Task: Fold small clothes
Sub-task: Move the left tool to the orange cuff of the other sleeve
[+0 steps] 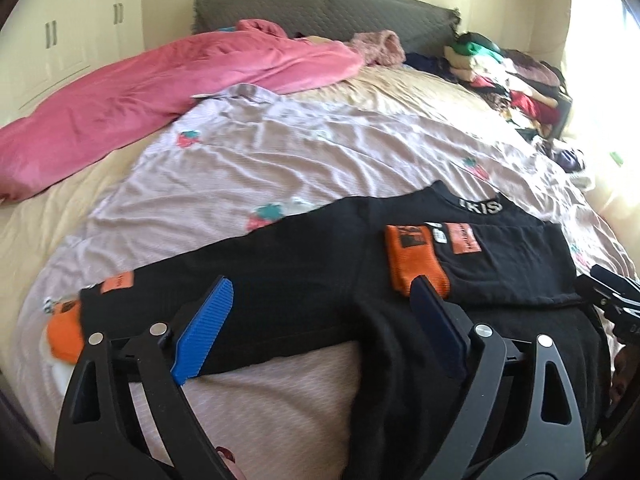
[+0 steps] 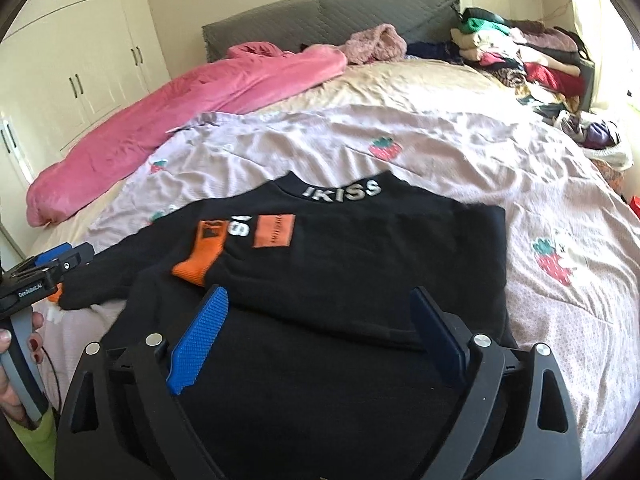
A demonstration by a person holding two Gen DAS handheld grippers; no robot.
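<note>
Left wrist view: our left gripper (image 1: 324, 304) hangs over the black sweater (image 1: 312, 280), jaws spread wide, nothing between the pads. The sweater lies flat on the strawberry sheet (image 1: 304, 152) near the front edge of the bed. One sleeve is folded across the chest, its orange cuff (image 1: 416, 264) resting on the body just past our far finger. The other sleeve runs out left, its orange cuff (image 1: 66, 334) at the sheet's edge. The right gripper (image 1: 612, 300) shows at the right border.

Right wrist view: our right gripper (image 2: 320, 308) is also released and empty, above the sweater's lower half. The collar with white lettering (image 2: 344, 192) points away from us. The right side edge looks turned in already. The left gripper (image 2: 52, 268) sits low at the left, a hand (image 2: 16, 344) on its handle.

We judge one sleeve fold set down, both grippers let go. Next move: the left takes the outstretched sleeve near its cuff and lays it across the chest; the grip needs to catch one layer only, or the fold underneath drags
</note>
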